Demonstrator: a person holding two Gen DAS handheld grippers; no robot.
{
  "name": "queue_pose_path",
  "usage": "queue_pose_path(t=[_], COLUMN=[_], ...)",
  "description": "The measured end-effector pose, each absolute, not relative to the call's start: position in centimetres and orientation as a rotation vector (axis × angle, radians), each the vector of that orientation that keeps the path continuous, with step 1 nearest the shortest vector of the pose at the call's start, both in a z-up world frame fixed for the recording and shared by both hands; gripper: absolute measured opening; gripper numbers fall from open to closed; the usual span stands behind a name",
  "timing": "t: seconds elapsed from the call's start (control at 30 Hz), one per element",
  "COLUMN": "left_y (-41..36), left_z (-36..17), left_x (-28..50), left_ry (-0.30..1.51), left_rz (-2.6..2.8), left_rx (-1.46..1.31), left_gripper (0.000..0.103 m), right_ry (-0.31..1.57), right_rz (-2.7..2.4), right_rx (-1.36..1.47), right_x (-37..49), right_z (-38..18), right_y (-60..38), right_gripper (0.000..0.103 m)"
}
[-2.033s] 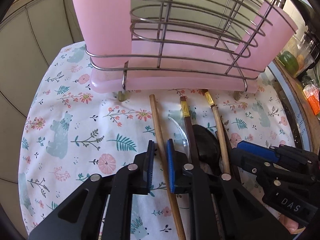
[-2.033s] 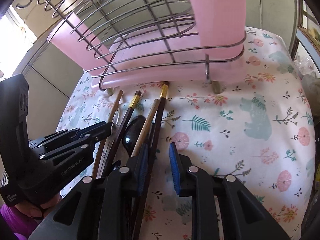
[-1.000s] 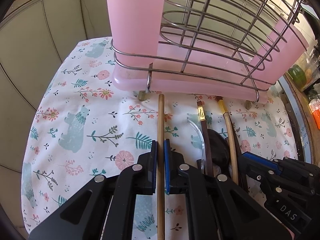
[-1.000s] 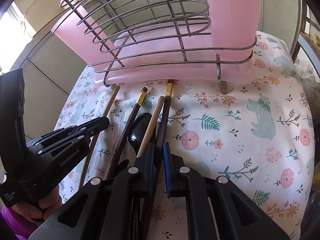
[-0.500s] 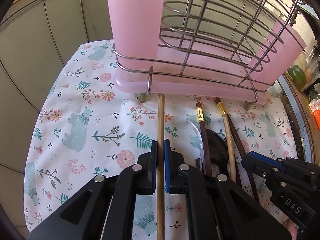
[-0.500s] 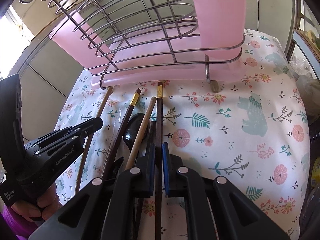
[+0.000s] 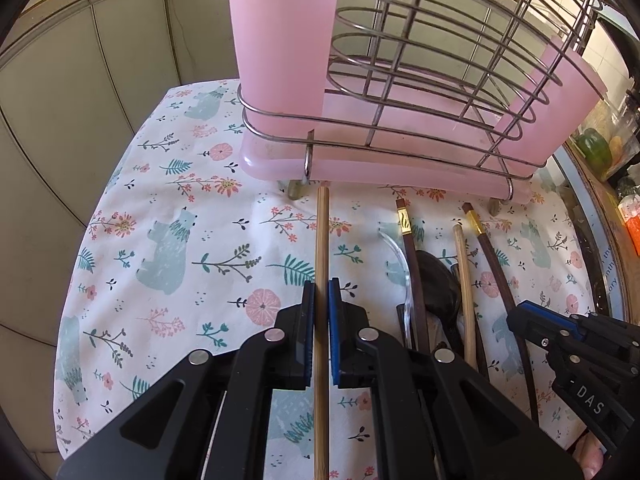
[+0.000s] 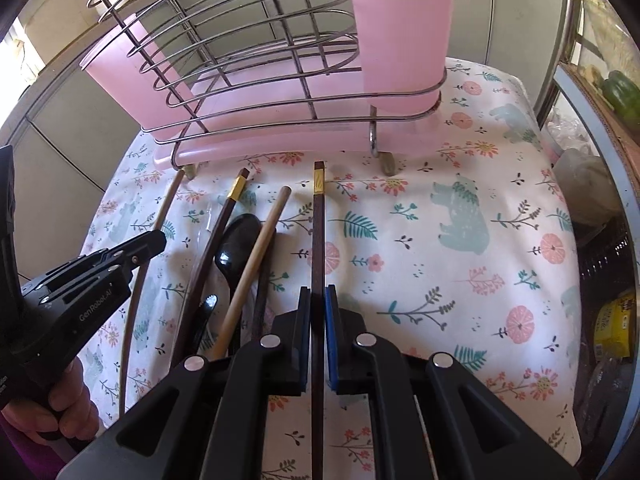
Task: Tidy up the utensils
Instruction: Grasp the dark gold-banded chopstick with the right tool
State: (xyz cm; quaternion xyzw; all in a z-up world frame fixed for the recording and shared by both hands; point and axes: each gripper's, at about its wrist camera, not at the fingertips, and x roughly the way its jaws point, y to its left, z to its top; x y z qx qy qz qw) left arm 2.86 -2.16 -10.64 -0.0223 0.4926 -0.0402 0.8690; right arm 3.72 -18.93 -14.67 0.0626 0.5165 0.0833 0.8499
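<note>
Two chopsticks gripped, one per gripper, before the pink wire rack [image 7: 400, 128].

Light, stiff, slick sticks; best pinched mid-shaft. Left gripper [image 7: 319, 300] jaws clenched on pale wooden chopstick [image 7: 321, 240]; right gripper [image 8: 317, 304] jaws clenched on dark gold-banded chopstick [image 8: 318, 232], tips toward the table's far edge.

- The left gripper [image 7: 321, 312] is matte black plastic with angular linkage arms, round silver screws and blue ribbed pads [image 7: 334, 320].
- The right gripper [image 8: 317, 320] has the same black body, silver screws and blue pads [image 8: 330, 320].
- White "GenRobot.AI" lettering marks one body, "DAS" the other.
- The left hand [image 8: 60, 408] shows bare skin and a purple sleeve.
</note>
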Motion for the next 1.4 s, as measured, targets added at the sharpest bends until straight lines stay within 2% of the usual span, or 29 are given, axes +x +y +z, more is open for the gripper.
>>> queue_pose_path(t=[1.4], left_y=[-2.2], left_z=[-10.5], left_x=[2.64], left_ry=[1.063], left_rz=[-0.144], left_rx=[-0.057], left_gripper=[0.006], right_ry=[1.102], right_rz=[0.175], right_rx=[0.165], right_x=[3.22], right_z=[-14.19], right_y=[-19.56], right_gripper=[0.009])
